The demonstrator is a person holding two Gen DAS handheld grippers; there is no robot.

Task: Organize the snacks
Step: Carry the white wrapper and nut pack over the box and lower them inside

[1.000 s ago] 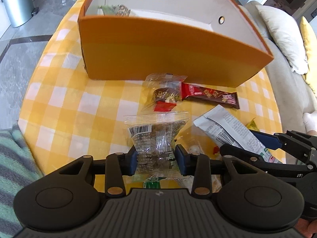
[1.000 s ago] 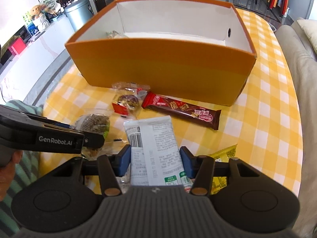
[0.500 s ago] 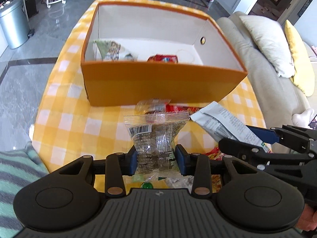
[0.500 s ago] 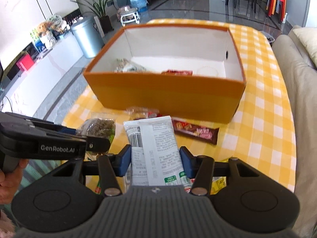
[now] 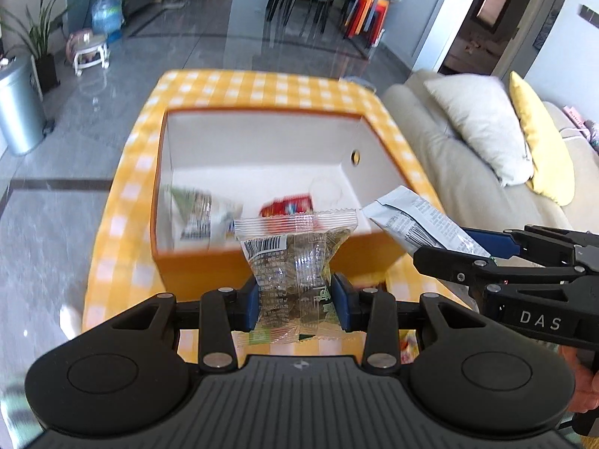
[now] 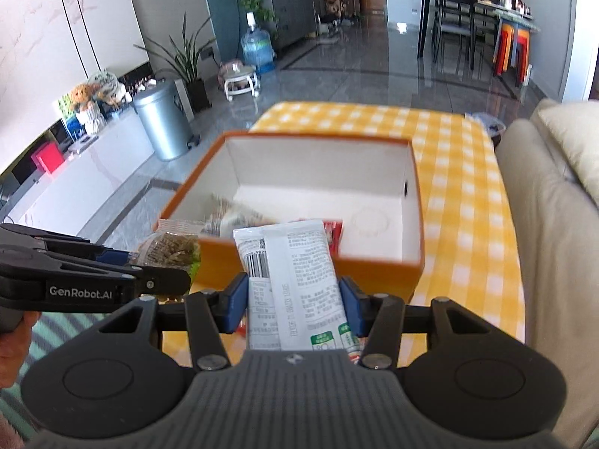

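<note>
My left gripper [image 5: 295,305] is shut on a clear packet of dark snacks [image 5: 294,265], held above the near wall of the orange box [image 5: 359,258]. My right gripper [image 6: 294,305] is shut on a white snack packet [image 6: 295,277], also held above the near wall of the orange box [image 6: 378,275]. The white packet also shows in the left wrist view [image 5: 419,224], and the clear packet in the right wrist view [image 6: 172,249]. Inside the box lie a green and white packet [image 5: 198,217] and a red packet [image 5: 286,205].
The box stands on a table with a yellow checked cloth [image 6: 468,194]. A beige sofa [image 5: 460,172] with cushions runs along the right side. A metal bin [image 6: 163,125] stands on the floor to the left. A striped cloth [image 6: 56,333] lies near the left.
Both grippers have risen with their packets and moved toward the box. The snacks lying on the cloth in front of the box have dropped out of sight.
</note>
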